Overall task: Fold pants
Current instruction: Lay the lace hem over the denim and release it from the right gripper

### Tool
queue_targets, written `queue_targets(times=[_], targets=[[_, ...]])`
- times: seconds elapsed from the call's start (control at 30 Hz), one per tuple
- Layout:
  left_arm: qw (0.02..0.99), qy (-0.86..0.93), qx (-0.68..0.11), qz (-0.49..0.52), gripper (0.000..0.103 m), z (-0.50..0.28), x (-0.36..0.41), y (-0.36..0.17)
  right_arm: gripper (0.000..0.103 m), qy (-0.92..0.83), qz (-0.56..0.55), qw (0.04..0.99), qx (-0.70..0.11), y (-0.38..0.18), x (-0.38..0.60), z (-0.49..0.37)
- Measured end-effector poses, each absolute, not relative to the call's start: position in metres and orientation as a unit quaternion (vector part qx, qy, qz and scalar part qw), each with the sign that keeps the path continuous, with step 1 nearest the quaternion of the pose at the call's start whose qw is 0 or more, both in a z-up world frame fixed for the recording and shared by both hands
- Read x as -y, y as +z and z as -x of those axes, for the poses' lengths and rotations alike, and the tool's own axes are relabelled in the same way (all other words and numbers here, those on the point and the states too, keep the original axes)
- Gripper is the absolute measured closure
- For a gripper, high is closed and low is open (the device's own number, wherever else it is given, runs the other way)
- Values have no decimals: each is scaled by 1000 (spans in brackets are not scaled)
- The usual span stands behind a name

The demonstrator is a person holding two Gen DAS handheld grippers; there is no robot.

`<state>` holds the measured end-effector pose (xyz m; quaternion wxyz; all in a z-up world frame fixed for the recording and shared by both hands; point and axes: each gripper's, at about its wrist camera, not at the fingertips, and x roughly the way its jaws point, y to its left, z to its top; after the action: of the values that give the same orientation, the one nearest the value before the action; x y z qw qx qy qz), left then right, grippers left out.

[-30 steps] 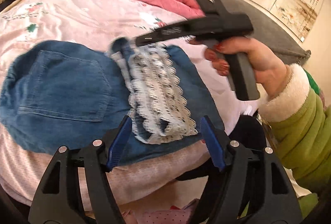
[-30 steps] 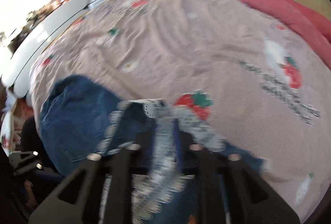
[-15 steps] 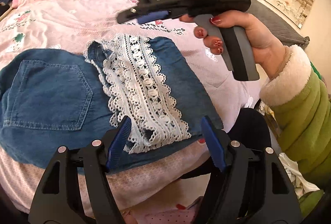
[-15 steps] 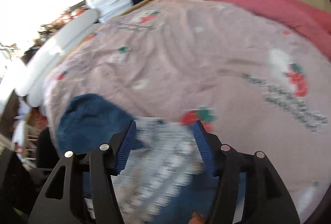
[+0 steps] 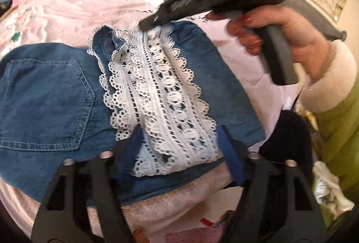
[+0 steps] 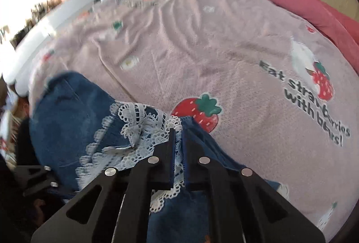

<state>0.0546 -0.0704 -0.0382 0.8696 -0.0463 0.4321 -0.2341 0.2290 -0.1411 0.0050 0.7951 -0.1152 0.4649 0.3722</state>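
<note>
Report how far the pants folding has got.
Done: the denim pants lie on the bed with the lace-hem leg folded over. In hand: the right gripper is shut on the lace's far end; the left gripper straddles the near end, jaws closing. Left: the next fold.

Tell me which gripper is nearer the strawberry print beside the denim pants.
Right. The right gripper is shut on the lace trim at the pants' far end, just short of the strawberry. The left gripper, jaws closing around the lace, sits at the near hem.
</note>
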Motion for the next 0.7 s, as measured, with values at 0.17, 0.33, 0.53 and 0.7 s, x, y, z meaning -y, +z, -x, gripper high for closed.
queue_targets(times=[0.17, 0.33, 0.53, 0.7], targets=[[870, -231, -431, 72, 86, -55, 57, -36, 98, 391, 88, 805, -437, 39, 152, -221], [880, -229, -409, 81, 92, -43, 44, -21, 98, 405, 80, 806, -423, 52, 138, -222], [874, -211, -429, 88, 92, -41, 34, -32, 98, 404, 118, 786, -453, 14, 102, -229], [871, -205, -439, 87, 91, -45, 33, -41, 97, 403, 121, 779, -466, -14, 95, -235]])
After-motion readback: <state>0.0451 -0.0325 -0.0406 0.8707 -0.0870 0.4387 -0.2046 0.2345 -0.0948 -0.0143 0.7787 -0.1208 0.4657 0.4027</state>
